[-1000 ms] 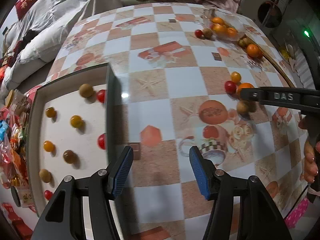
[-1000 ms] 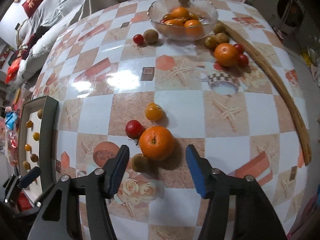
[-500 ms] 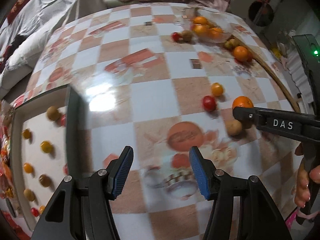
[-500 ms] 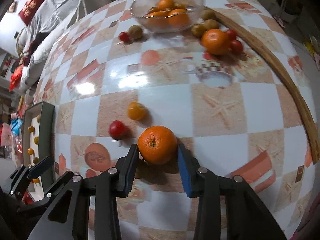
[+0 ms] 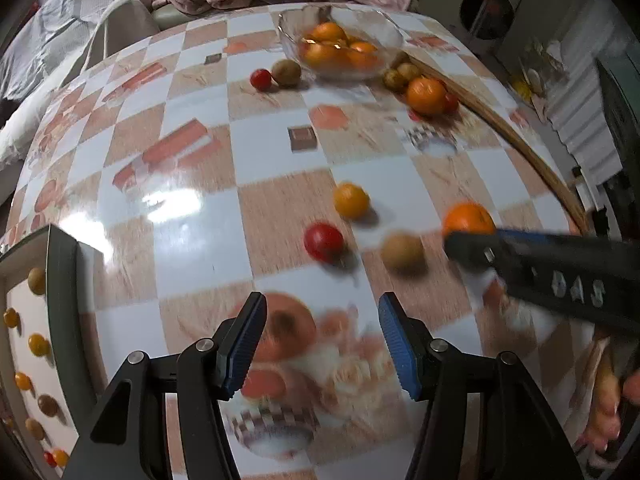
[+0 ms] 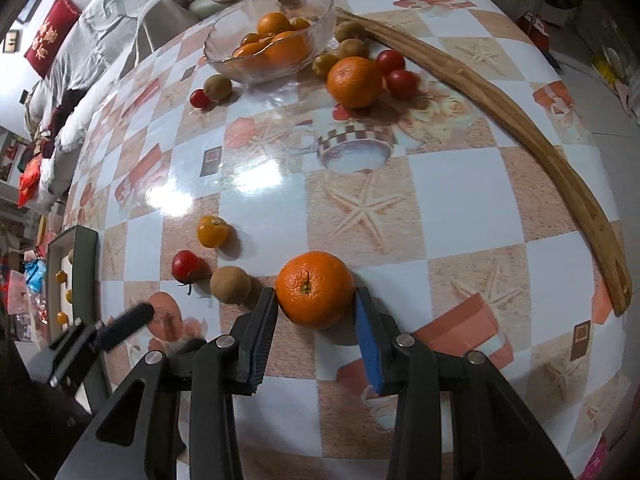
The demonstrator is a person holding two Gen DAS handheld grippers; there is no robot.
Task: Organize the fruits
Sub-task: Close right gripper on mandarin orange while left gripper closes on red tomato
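Orange (image 6: 315, 294) sits on the counter (image 6: 460, 184) between the blue pads of the right tool (image 6: 316, 308), which clasps it at its widest part, likely so the round fruit cannot roll out; the glass bowl (image 6: 316, 8) far across already holds oranges, a probable destination; the left tool (image 5: 320, 344) hangs spread and empty near the brown fruit (image 5: 402, 250) and the tomato (image 5: 323, 241).

Checkered table (image 6: 460, 184) beside a grey sofa (image 6: 100, 28) with red cushion (image 6: 54, 34).
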